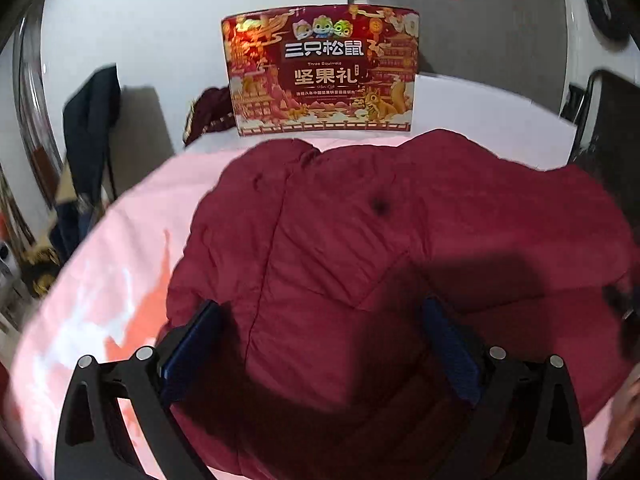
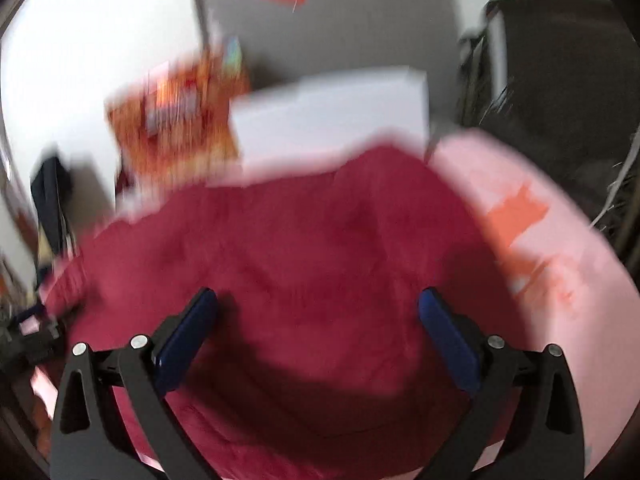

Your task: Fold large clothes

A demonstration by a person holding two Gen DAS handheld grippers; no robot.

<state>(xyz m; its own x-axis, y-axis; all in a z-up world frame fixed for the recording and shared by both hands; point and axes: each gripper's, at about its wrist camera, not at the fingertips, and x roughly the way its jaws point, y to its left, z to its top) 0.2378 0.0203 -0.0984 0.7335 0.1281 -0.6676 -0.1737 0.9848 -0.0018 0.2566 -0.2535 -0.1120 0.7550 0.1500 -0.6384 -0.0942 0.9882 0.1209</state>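
Both grippers are seen spread wide, with nothing held between their blue pads. From the left wrist view, the left gripper (image 1: pixel 320 344) is held above the near part of a dark red quilted garment (image 1: pixel 380 240), its fingers apart over the fabric; whether the fingertips touch the cloth cannot be told. A dark shadow is cast on the garment between the fingers. The garment is laid out on a pink sheet (image 1: pixel 132 248) printed with orange and white patches, and a stitched seam is seen running down the garment's left side. A small dark spot is visible on the fabric, further from the gripper than the shadow.

Beyond the garment's far edge, a red and gold gift box (image 1: pixel 322 70) with white and gold Chinese characters is stood upright. Just left of the box, a dark maroon cloth with gold trim (image 1: pixel 208 114) is bunched. Further left of the garment, dark clothing (image 1: pixel 90 128) is hung on a stand.

From the right wrist view, which is blurred, the right gripper (image 2: pixel 318 340) is likewise held released over the garment (image 2: pixel 300 240). To the garment's right, the pink sheet (image 2: pixel 560 320) is exposed. Beyond the garment, the gift box (image 2: pixel 176 120) and a white box (image 2: pixel 332 116) beside it are seen, both smeared.
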